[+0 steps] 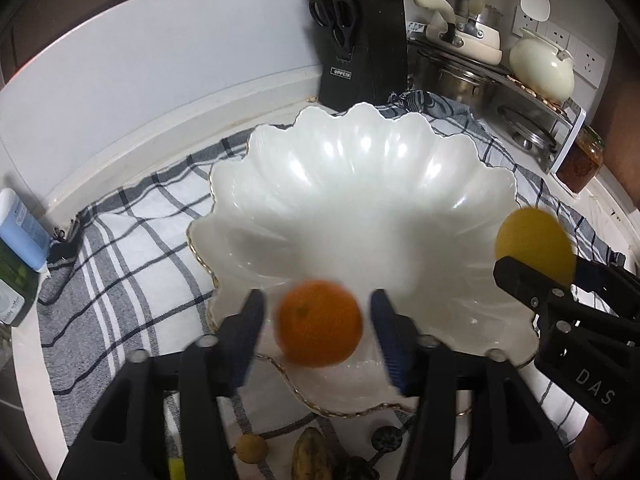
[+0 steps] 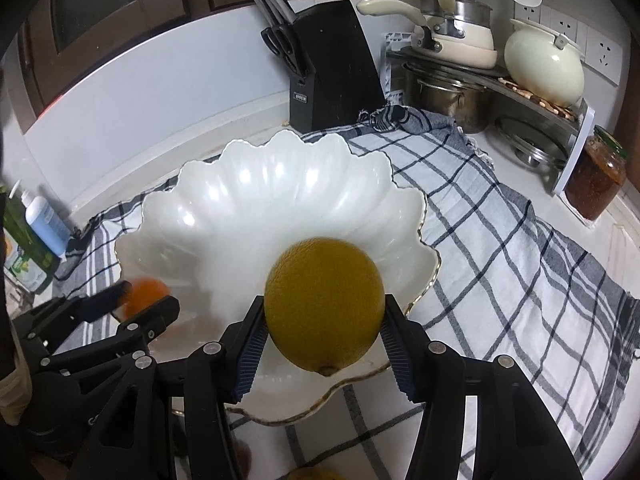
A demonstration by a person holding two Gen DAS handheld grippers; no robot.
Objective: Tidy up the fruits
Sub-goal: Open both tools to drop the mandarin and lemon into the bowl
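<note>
The right gripper (image 2: 324, 340) clamps its fingers across a firm, smooth lemon (image 2: 324, 304) above the fragile scalloped bowl (image 2: 248, 200), while the left gripper (image 1: 318, 328), fingers spread, frames a loose orange (image 1: 319, 323).

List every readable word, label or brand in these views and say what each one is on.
"OPPEIN": label on the black knife block.
"DAS": white letters on the right tool, cut off at the frame edge.
Blue bottle print: too small to read.
Green box print: too blurred to read.
</note>
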